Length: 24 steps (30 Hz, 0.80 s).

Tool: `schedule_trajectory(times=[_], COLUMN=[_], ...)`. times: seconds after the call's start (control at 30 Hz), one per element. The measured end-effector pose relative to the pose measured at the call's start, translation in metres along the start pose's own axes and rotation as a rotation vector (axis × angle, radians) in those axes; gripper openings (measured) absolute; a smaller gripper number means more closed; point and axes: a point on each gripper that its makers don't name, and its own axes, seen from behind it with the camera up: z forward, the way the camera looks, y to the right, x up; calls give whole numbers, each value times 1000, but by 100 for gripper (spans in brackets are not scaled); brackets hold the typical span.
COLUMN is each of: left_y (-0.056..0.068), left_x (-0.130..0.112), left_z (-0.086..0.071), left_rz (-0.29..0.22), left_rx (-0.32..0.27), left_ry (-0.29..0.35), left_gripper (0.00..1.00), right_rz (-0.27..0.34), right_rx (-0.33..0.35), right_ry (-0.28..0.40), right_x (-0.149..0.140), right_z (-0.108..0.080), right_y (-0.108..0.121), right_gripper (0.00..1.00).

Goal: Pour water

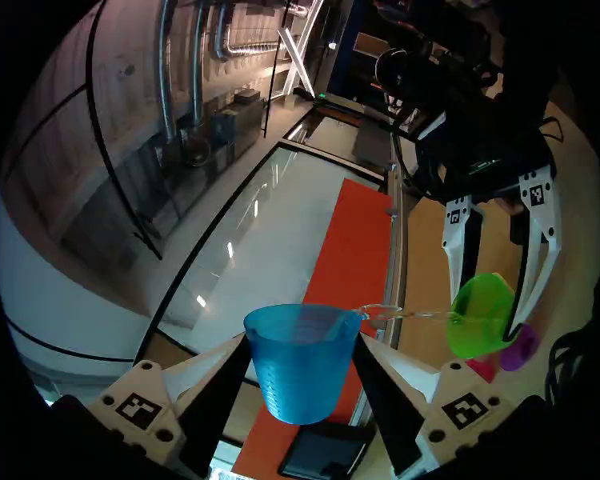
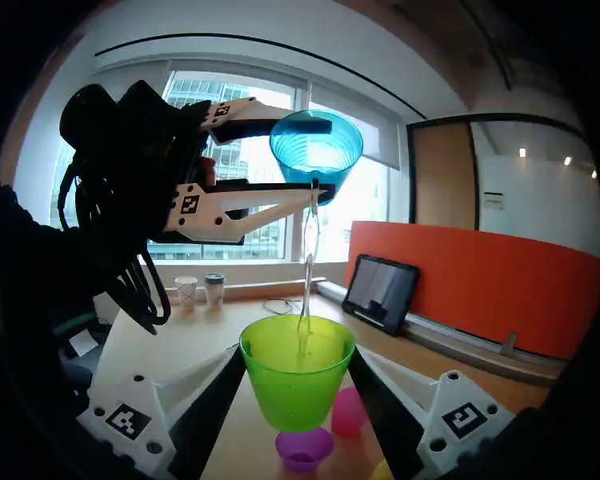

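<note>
Fingers (image 1: pixel 220 392) clamp both cups: left gripper's (image 1: pixel 302 352) blue cup (image 1: pixel 304 380) pours water (image 2: pixel 306 256) into right gripper's (image 2: pixel 297 360) green cup (image 2: pixel 298 396); next, I'd level off.

A tablet (image 2: pixel 380 292) leans on the orange divider (image 2: pixel 500 280) along one edge of the desk (image 2: pixel 180 344). A pale cup (image 2: pixel 186 290) and a dark-topped cup (image 2: pixel 214 288) stand at its window edge. A purple cup (image 2: pixel 304 450) and a pink cup (image 2: pixel 348 410) touch nearer.

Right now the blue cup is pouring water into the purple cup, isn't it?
Not quite. The blue cup is pouring, but the water falls into the green cup, not the purple cup, which sits lower down on the table. The right gripper view shows the stream landing in the green one.
</note>
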Motion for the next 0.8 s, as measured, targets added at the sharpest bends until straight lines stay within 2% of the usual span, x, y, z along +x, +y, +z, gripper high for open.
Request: schedule_trajectory(times=[0.8], left_y=[-6], left_x=[4], left_z=[-2], left_rz=[110], left_rx=[3], left_ry=[-1], left_gripper=[85], right_rz=[-7], right_rx=[-1], right_ry=[3], right_x=[1], right_z=[1], right_y=[0], right_gripper=[91])
